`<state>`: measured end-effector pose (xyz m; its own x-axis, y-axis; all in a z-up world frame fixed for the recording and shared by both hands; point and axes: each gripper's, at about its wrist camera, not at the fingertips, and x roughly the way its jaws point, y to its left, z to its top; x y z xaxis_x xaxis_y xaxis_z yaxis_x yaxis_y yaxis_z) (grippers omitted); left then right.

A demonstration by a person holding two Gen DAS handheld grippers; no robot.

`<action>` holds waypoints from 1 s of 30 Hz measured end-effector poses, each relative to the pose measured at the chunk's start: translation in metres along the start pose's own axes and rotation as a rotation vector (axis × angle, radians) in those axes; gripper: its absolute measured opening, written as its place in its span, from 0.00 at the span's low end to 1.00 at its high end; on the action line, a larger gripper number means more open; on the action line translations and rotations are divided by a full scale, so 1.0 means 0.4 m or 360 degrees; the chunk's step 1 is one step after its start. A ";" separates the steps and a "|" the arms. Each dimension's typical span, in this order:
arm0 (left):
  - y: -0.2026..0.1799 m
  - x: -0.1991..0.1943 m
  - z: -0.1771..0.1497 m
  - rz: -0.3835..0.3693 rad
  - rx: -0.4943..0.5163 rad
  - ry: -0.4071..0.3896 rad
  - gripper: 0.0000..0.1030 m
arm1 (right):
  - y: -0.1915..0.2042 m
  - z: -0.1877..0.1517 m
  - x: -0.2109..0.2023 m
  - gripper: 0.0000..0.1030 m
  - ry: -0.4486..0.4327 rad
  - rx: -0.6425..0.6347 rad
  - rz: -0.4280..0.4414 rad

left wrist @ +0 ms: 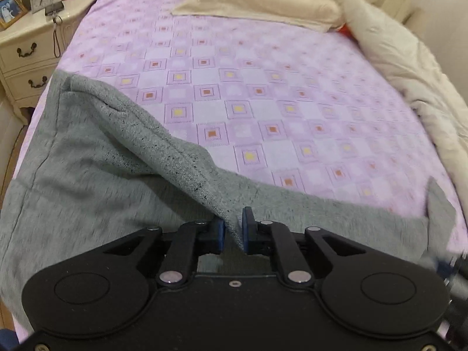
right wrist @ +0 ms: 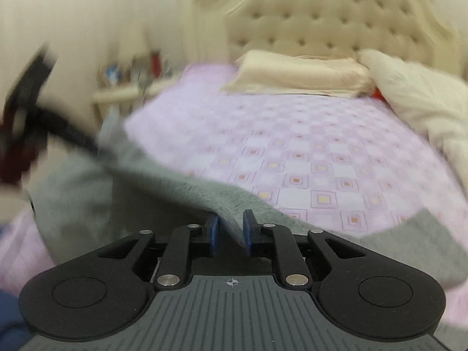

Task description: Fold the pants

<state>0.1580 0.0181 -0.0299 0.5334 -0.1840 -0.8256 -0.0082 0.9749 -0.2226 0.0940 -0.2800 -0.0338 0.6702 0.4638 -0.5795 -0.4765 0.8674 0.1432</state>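
Both left gripper [left wrist: 233, 228] and right gripper [right wrist: 231, 231] clamped on grey pants [left wrist: 87, 175] over bed [left wrist: 234, 87]. Keep edge taut, level; lay evenly.

Ahead of our claws we see the bed [left wrist: 263, 93], covered with a lilac sheet [left wrist: 292, 134] of checked squares. The grey pants [left wrist: 87, 181] lie on it nearest the claws, one fold raised off the sheet. Far ahead rests a cream pillow [left wrist: 263, 3]; ahead to the right, a cream quilt [left wrist: 409, 67] is bunched along the edge.
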 end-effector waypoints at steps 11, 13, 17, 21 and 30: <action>0.013 -0.002 -0.112 0.0033 0.0052 0.0015 0.15 | -0.165 0.032 -0.033 0.20 -0.0091 0.0528 -0.0775; 0.015 -0.003 -0.123 0.0028 0.0062 0.0025 0.15 | -0.178 0.047 0.016 0.20 -0.0079 0.0566 -0.1197; 0.012 -0.002 -0.121 0.0026 0.0072 0.0028 0.15 | -0.228 0.068 0.146 0.20 0.0084 0.0624 -0.1273; 0.015 -0.003 -0.117 0.0015 0.0063 0.0033 0.15 | -0.239 0.085 0.268 0.20 0.0185 0.0552 -0.1342; 0.022 0.017 -0.112 0.0015 0.0058 0.0049 0.14 | -0.250 0.051 0.297 0.02 0.0437 0.0480 -0.1356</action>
<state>0.1235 0.0198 -0.0607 0.5071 -0.1780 -0.8433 0.0179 0.9804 -0.1961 0.2329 -0.3080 -0.1007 0.5492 -0.3731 -0.7478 0.3051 0.9225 -0.2362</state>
